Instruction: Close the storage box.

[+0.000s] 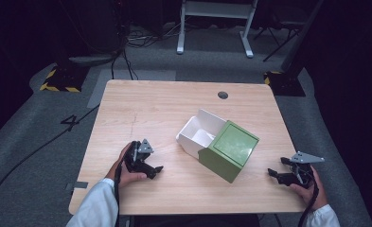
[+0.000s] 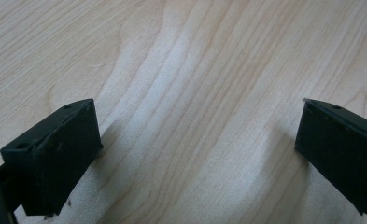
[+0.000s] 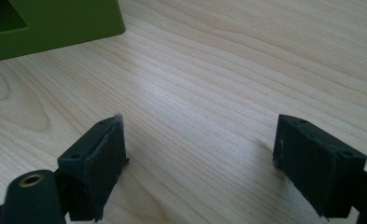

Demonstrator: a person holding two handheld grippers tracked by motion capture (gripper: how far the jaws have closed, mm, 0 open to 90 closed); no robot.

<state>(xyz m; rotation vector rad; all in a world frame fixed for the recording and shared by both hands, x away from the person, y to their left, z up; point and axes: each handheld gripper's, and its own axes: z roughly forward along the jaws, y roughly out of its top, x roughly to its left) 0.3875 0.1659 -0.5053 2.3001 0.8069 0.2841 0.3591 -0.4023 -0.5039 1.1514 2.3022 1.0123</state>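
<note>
Green box sits between both grippers — left gripper, right gripper — jaws spread, empty.

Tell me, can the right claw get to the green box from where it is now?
Probably yes. The right claw rests open on the table, pointing toward the green box, with bare wood between them. In the right gripper view, nothing lies between the jaws and the box's corner.

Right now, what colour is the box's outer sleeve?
Green; the sleeve shows best in the high view, with a white tray inside.
</note>
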